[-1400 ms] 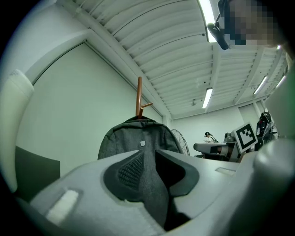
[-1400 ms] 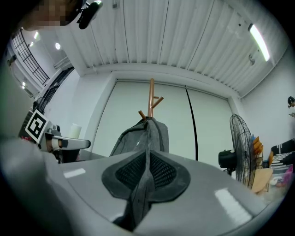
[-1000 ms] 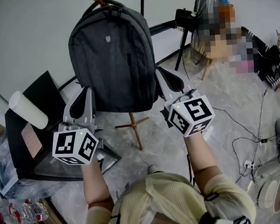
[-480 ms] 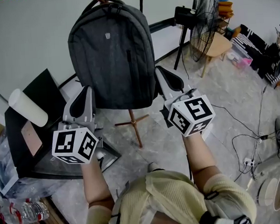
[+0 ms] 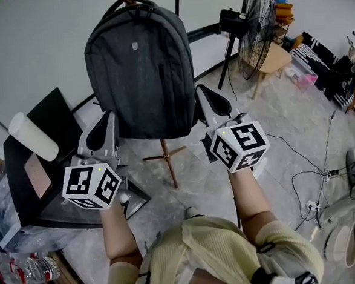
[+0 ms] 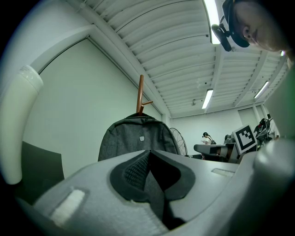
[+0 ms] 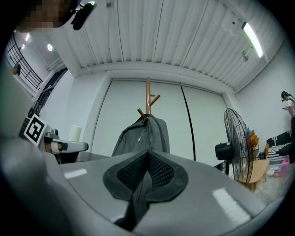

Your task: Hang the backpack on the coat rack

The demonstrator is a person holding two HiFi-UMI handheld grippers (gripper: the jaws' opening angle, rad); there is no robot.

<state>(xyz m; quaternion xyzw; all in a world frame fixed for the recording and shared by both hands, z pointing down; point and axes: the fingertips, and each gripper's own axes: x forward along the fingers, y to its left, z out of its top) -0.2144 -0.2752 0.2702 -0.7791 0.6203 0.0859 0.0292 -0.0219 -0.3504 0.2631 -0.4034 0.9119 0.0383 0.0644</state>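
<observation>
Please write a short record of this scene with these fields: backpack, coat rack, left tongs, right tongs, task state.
backpack: grey backpack, hanging at the top of the coat rack
coat rack: wooden coat rack, feet on the floor
left tongs: left tongs shut, empty, apart from the backpack, below it to the left
right tongs: right tongs shut, empty, below it to the right
task state: backpack appears hung
</observation>
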